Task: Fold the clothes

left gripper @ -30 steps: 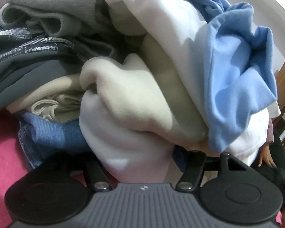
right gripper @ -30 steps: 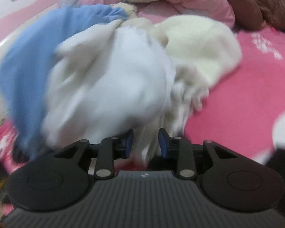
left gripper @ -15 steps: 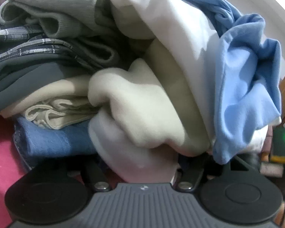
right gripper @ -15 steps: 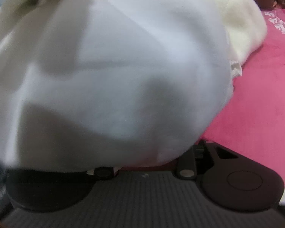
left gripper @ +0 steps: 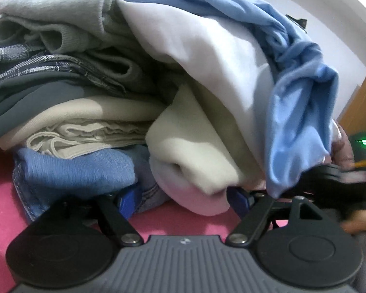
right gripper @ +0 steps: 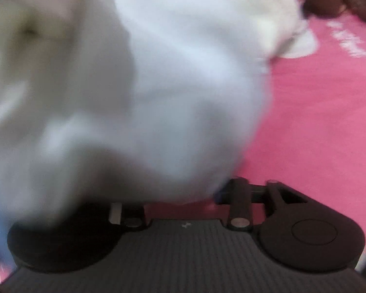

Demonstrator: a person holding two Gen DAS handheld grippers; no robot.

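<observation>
Our left gripper [left gripper: 184, 196] stands spread wide around the low fold of the white garment [left gripper: 207, 56], which lies on the pink bedspread [left gripper: 2, 195] against the folded stack [left gripper: 68, 112] on the left (blue shirt [left gripper: 297, 112] draped over it). Right gripper [right gripper: 180, 195]: white cloth hides the fingertips, so we cannot tell its state.

The left wrist view sits low on the pink bedding [left gripper: 2, 195], looking level and very close into the clothes pile [left gripper: 90, 112], which fills it from 9 to 2 o'clock. The right wrist view looks down its fingers, almost pressed against blurred white cloth [right gripper: 139, 78], bedding from 1 to 4 o'clock. Both views share the white cloth [left gripper: 207, 56] and bedding [right gripper: 317, 122]
</observation>
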